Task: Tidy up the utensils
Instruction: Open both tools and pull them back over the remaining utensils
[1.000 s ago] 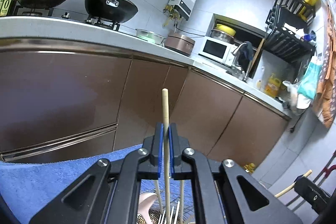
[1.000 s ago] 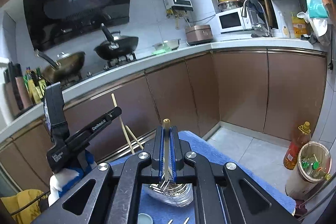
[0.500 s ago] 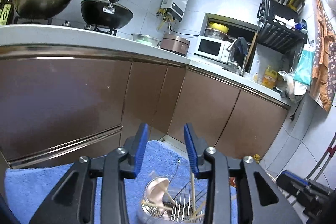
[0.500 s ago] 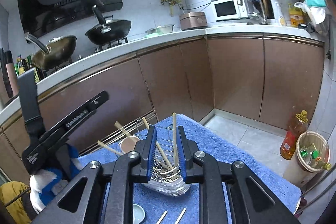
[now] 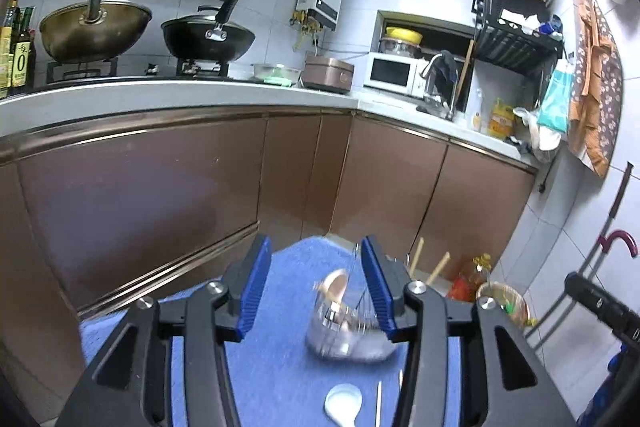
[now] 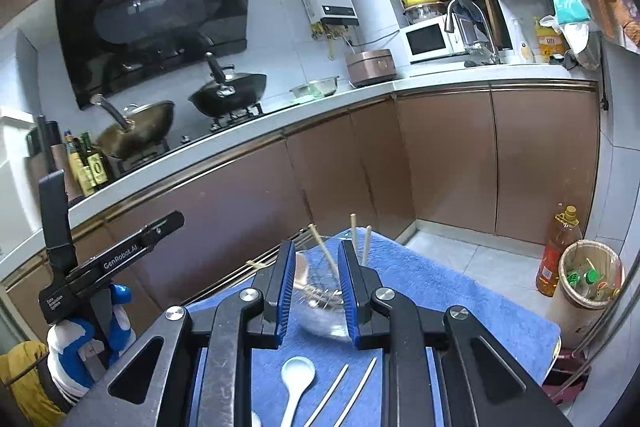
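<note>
Chopsticks [image 6: 354, 241], pale wooden ones, stand upright in the clear glass utensil holder with a wire rack [image 6: 320, 307] on the blue towel-covered surface [image 6: 460, 303]. Left hand-held gripper [image 5: 314, 291] has just been opening, nothing between its blue pads. Right hand-held gripper [image 6: 316, 291] is parted slightly, empty. Nearer than the holder lie a white ceramic spoon [image 6: 298, 377] and two loose chopsticks [image 6: 346, 393].

- Home kitchen: 2 woks [image 6: 228, 93] on a gas hob [image 6: 236, 115] under a hood [image 6: 152, 23].
- Microwave [image 6: 426, 41], tap [image 6: 474, 27] and brown cabinets [image 6: 344, 171] along the L-shaped counter [image 6: 280, 121].
</note>
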A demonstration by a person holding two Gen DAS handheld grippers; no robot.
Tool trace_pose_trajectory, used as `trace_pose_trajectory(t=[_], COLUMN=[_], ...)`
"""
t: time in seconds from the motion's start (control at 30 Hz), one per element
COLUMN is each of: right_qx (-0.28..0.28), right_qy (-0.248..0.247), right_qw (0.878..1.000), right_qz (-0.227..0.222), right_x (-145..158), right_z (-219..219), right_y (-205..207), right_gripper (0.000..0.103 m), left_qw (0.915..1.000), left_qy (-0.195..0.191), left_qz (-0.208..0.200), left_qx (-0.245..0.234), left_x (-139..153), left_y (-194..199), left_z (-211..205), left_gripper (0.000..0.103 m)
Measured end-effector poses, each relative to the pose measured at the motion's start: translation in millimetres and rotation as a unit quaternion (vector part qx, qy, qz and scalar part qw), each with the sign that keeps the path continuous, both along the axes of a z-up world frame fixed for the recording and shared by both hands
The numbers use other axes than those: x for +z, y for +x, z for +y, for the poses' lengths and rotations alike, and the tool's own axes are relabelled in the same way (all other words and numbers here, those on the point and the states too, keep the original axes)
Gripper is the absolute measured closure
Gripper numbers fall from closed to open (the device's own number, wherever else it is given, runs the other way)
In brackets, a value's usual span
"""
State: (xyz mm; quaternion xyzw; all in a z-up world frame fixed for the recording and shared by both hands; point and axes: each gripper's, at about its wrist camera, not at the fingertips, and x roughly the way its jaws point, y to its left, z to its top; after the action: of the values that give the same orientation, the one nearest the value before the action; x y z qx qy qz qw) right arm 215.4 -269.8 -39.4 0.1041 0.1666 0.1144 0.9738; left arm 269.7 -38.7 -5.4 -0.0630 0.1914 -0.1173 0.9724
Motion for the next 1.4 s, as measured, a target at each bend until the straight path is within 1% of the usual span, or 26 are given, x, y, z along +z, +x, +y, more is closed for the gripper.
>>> trace_pose_trajectory(t=[0.23,0.33,0.5,0.63,0.73,0.83,1.0,1.07,1.17,1.4], right_qx=[0.022,0.031,0.039,0.04,0.037,0.035,0.029,0.024,0.021,0.02], right_qy=[0.002,-0.001,0.0,0.001,0.006,0.008,0.008,0.006,0.013,0.022], right_qw=[1.0,1.0,0.999,0.999,0.998,0.998,0.996,0.995,0.993,0.983], right_qz=[-0.003,0.001,0.009,0.026,0.042,0.06,0.088,0.098,0.119,0.18], right_x=[-2,-3,-7,-15,-22,-32,-47,-53,-64,-100], right_z=[9,10,11,11,10,9,4,1,-4,-7], right_y=[-46,-58,-75,-81,-81,-80,-75,-72,-62,-24], right_gripper=[0.081,0.08,0.077,0.077,0.077,0.077,0.077,0.077,0.077,0.077], left_qw=[0.9987,0.9974,0.9953,0.9925,0.9896,0.9855,0.976,0.9727,0.966,0.9496], left_qy=[0.018,0.021,0.024,0.03,0.025,0.019,0.016,0.017,0.003,-0.008], left_qz=[0.047,0.067,0.086,0.1,0.117,0.141,0.184,0.2,0.229,0.285], left_qx=[-0.006,-0.018,-0.038,-0.063,-0.08,-0.092,-0.115,-0.116,-0.119,-0.131], left_x=[-15,-20,-21,-23,-28,-41,-67,-78,-96,-147], left_y=[-51,-73,-95,-107,-105,-101,-86,-74,-53,-3], left_z=[12,10,5,-1,-4,-5,-7,-8,-10,-10], left_gripper=[0.058,0.058,0.058,0.058,0.058,0.058,0.058,0.058,0.058,0.058])
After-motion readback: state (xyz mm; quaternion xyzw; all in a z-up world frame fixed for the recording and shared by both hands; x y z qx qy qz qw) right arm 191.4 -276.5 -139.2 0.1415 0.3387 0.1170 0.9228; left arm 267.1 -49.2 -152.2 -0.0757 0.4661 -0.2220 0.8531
